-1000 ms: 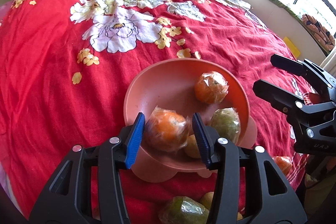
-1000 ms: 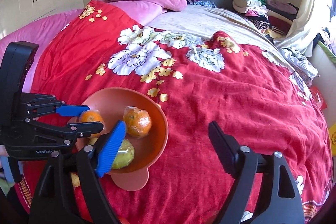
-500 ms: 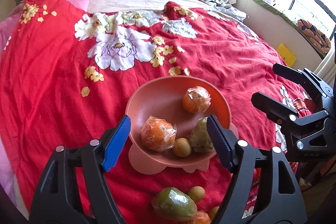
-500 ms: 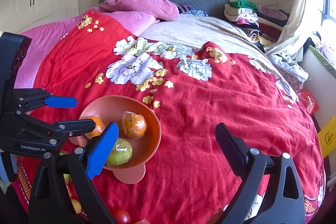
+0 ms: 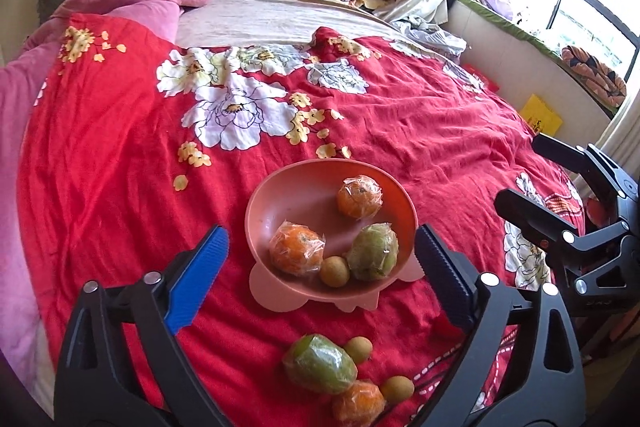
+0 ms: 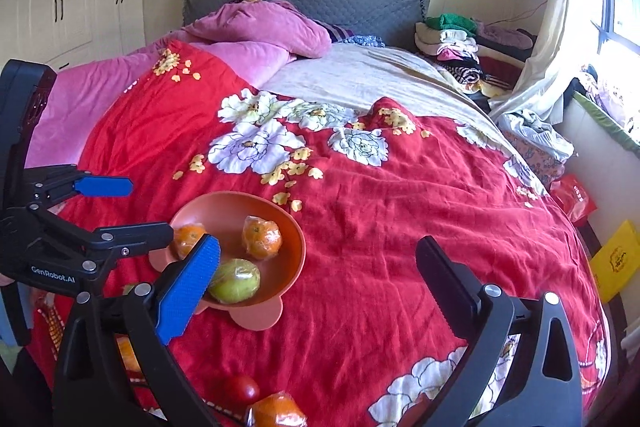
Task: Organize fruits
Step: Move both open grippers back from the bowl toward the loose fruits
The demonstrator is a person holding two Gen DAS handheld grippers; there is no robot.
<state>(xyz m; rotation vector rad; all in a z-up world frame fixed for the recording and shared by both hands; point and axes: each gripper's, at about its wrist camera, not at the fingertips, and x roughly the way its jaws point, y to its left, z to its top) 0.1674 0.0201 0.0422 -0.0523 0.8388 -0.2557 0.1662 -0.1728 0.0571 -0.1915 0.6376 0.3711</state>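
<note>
On the red floral quilt [image 5: 400, 131] sits the salmon-pink plastic bowl [image 5: 296, 203], holding two plastic-wrapped oranges [image 5: 297, 248], a wrapped green fruit [image 5: 373, 251] and a small tan longan [image 5: 335, 271], with loose wrapped fruit [image 5: 320, 363] lying just in front of it. The right gripper [image 6: 318, 281] hangs wide apart and empty, its blue pad hiding part of the bowl in its own view. The left gripper [image 5: 322, 279], clamped on an orange a second ago, now gapes empty and has pulled back, that orange lying in the bowl.
</note>
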